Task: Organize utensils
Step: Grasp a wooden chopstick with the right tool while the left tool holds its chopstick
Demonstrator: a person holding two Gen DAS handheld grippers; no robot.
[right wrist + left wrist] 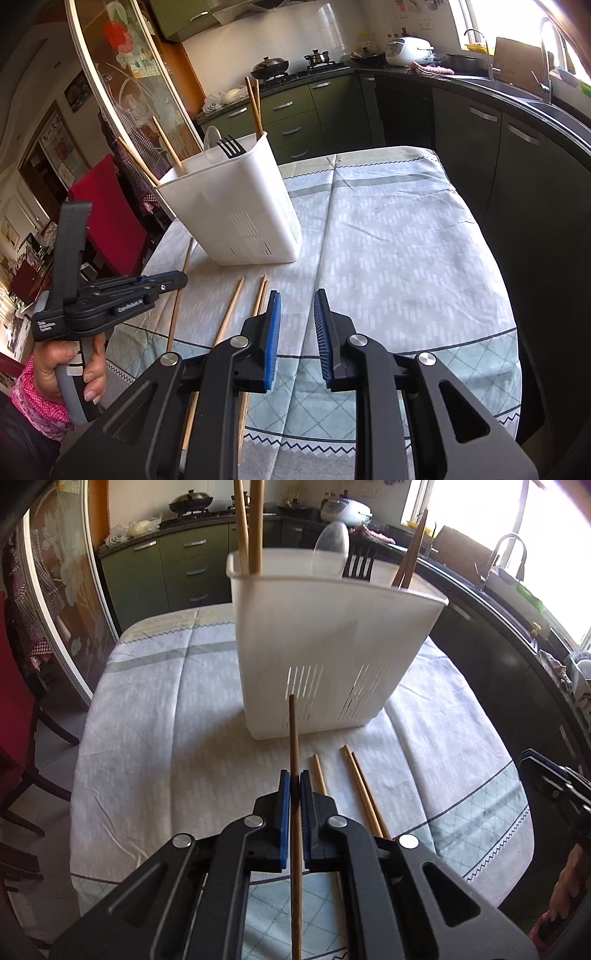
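Note:
My left gripper point(294, 775) is shut on one wooden chopstick point(293, 731), which lies lengthwise between the blue pads and points at the white utensil holder point(332, 646). The right wrist view shows that gripper point(177, 280) from the side, lifted off the cloth with the chopstick point(181, 291) in it. The holder point(236, 214) stands upright and contains several chopsticks, a black fork point(231, 147) and a clear spoon point(330, 546). Three loose chopsticks point(360, 786) lie on the cloth in front of it. My right gripper point(297, 295) is open above the cloth, with nothing between its pads.
A pale checked tablecloth point(388, 240) covers the table. A red chair point(107, 218) stands at the table's left side. Dark kitchen cabinets and a sink counter point(517, 122) run along the right and far sides. A hand point(70, 365) grips the left tool's handle.

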